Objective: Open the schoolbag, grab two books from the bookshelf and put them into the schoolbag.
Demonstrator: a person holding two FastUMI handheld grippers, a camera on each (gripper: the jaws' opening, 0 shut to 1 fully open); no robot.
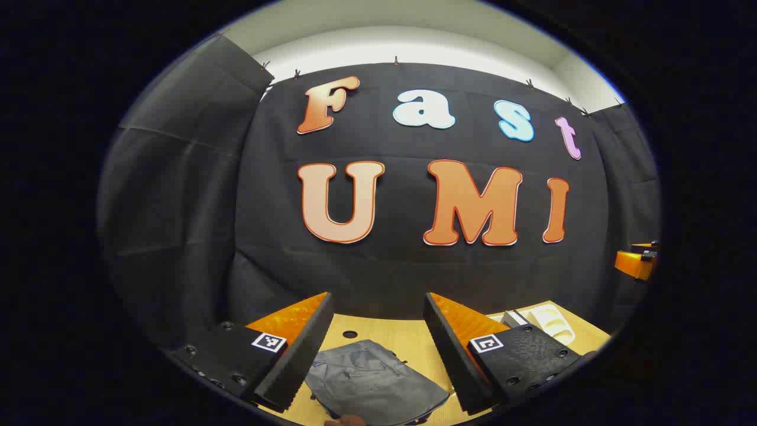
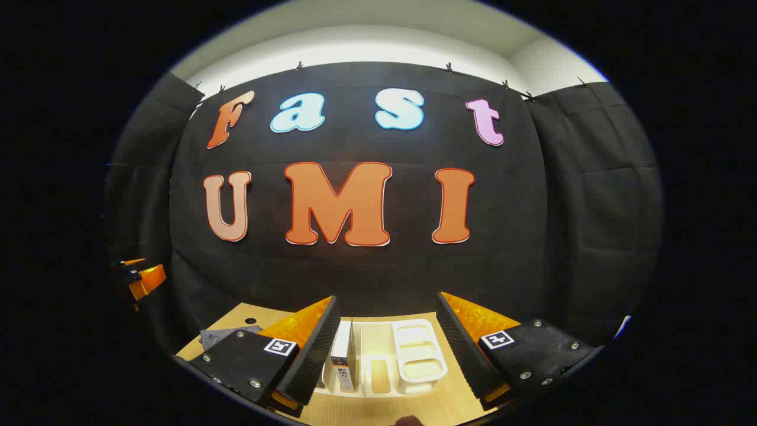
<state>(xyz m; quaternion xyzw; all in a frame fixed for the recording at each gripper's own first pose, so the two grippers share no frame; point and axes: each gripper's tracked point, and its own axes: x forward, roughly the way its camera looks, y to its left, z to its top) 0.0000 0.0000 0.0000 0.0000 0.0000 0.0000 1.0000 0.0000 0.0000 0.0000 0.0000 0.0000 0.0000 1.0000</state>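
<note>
A dark grey schoolbag lies flat on the wooden table, below and between the spread fingers of my left gripper, which hangs open above it with nothing held. In the right gripper view a white bookshelf rack stands on the table with a book upright in its left slot. My right gripper is open above and in front of the rack, holding nothing. A corner of the schoolbag shows at the left there, and the rack appears at the right in the left gripper view.
The black cloth wall rises just behind the table. The other gripper shows at the right edge of the left gripper view, and at the left edge of the right gripper view. A small round hole sits in the tabletop beyond the bag.
</note>
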